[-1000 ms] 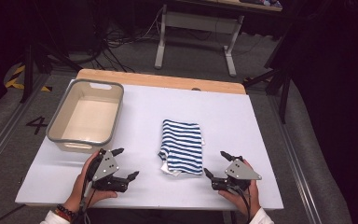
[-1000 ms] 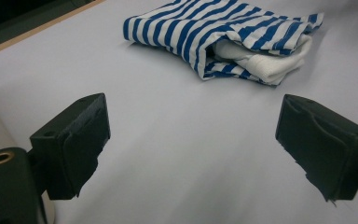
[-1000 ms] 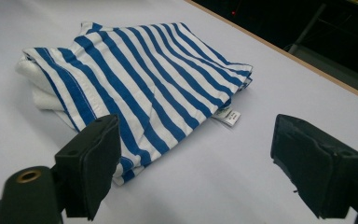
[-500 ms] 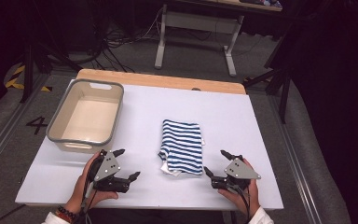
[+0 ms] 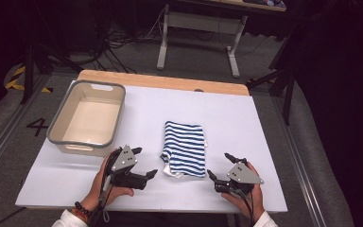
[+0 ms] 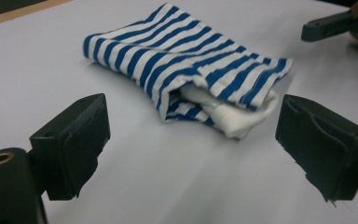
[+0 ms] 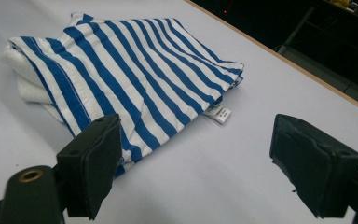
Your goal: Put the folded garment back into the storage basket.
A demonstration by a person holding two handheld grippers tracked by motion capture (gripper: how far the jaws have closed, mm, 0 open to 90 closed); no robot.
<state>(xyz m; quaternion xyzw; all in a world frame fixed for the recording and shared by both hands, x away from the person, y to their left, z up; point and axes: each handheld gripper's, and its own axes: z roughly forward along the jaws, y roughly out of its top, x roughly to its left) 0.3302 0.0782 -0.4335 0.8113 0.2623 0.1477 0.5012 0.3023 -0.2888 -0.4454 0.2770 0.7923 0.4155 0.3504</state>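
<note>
A folded blue-and-white striped garment (image 5: 185, 148) lies in the middle of the white table (image 5: 246, 123). My left gripper (image 5: 143, 162) rests near the front edge, just left of the garment's near corner, open and holding nothing. My right gripper (image 5: 220, 166) rests at the front right, a little right of the garment, also open with nothing in it. In the left gripper view the striped garment (image 6: 191, 70) lies ahead between the jaws, white inner folds showing at its near end, and the other gripper's jaw tip shows at top right. In the right gripper view the striped garment (image 7: 121, 70) lies ahead-left, a small white label (image 7: 220, 114) at its edge.
A beige plastic bin (image 5: 89, 118) with a grey rim stands at the table's left, nothing inside it. A wooden strip (image 5: 160, 81) runs along the far edge. Beyond it, a metal table frame (image 5: 198, 38) and cables lie on the dark floor.
Both grippers have stayed almost still at the front edge; the left one has shifted very slightly. The garment has not moved.
</note>
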